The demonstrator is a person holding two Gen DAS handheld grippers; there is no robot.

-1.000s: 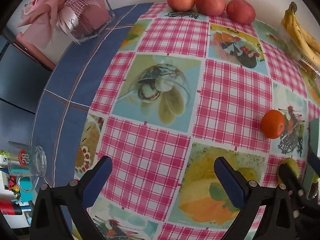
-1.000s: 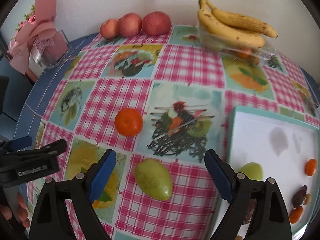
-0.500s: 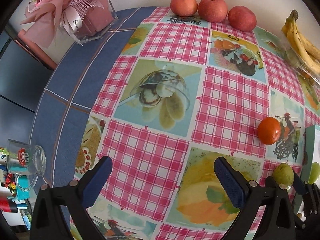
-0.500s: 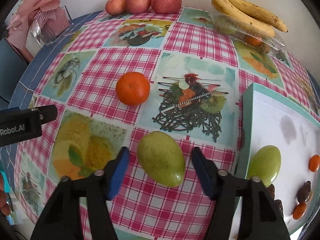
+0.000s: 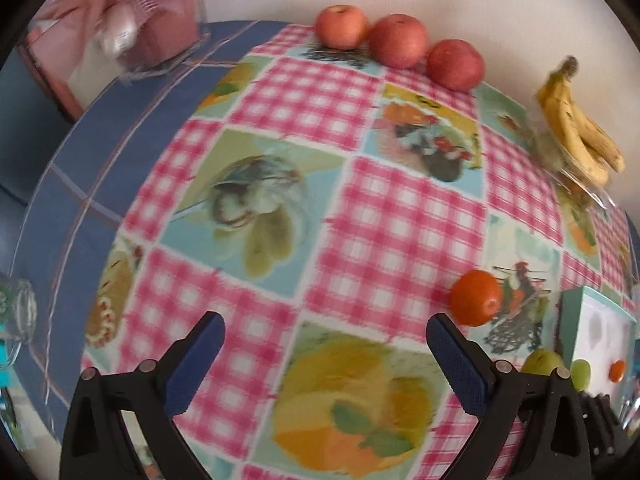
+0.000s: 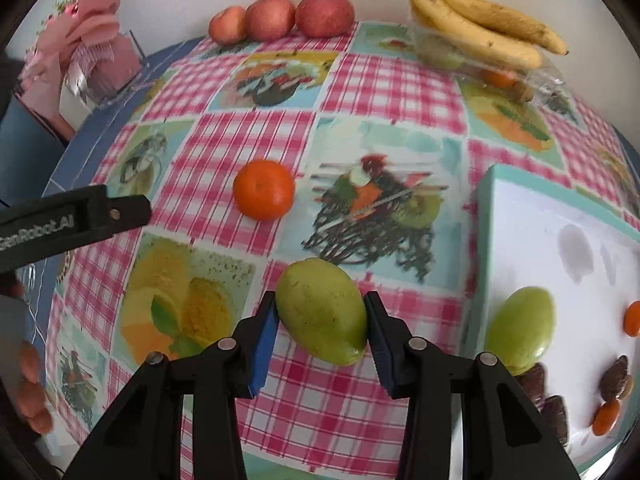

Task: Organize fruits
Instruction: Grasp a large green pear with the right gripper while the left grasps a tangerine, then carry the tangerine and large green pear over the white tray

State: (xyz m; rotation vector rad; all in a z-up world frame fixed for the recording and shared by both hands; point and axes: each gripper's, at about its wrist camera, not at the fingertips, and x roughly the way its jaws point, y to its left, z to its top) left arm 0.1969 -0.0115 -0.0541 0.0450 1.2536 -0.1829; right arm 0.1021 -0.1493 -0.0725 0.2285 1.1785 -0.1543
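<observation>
My right gripper (image 6: 322, 342) is shut on a green mango (image 6: 322, 310), its blue pads against both sides, just above the checked tablecloth. A white tray with a teal rim (image 6: 486, 196) lies to the right and holds a second green fruit (image 6: 520, 328) and small orange and brown pieces. An orange (image 6: 264, 189) sits on the cloth ahead. My left gripper (image 5: 324, 360) is open and empty over the cloth; the orange (image 5: 476, 298) lies just past its right finger. The held mango (image 5: 540, 362) and the tray (image 5: 570, 320) show at the left wrist view's right edge.
Three red apples (image 6: 280, 18) line the wall at the back. Bananas (image 6: 480, 24) rest on a clear plastic box (image 6: 500, 76) of fruit at the back right. A pink gift box (image 6: 100, 64) stands at the back left. A glass mug (image 5: 16, 316) sits by the table's left edge.
My right gripper moved forward and closed its jaws onto the green mango. My left gripper stayed open and swung a little to the right.
</observation>
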